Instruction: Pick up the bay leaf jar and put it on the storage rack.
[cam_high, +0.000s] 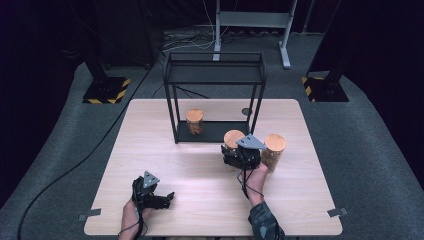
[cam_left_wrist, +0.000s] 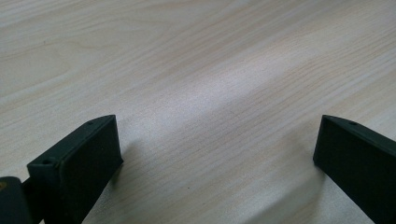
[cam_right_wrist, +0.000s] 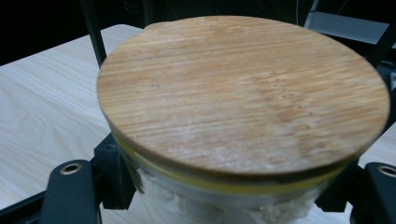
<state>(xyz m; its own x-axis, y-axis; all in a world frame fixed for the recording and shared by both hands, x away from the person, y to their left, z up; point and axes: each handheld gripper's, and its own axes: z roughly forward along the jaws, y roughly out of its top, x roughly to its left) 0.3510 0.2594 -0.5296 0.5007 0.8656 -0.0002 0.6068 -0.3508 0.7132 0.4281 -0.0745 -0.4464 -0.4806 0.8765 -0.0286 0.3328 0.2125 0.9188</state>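
Nearest the person, the left gripper (cam_high: 161, 198) rests low over the bare wooden counter (cam_high: 200, 200), its jaws wide apart with nothing between them; the left gripper view shows plain wood grain between the two black jaws. Farther in, the right gripper (cam_high: 239, 152) has its jaws clamped on a jar (cam_high: 233, 140) with a round wooden lid, standing on the counter just in front of the shelf's right leg; in the right gripper view the lid (cam_right_wrist: 243, 93) sits between the jaws, above a yellowish seal ring and pale contents. Three such jars are counted: the held one, a second jar (cam_high: 274, 150) just beside it to the right, and a third jar (cam_high: 195, 121) on the bottom board of the black metal shelf (cam_high: 215, 67). One shelf, two grippers. No label or writing can be read.
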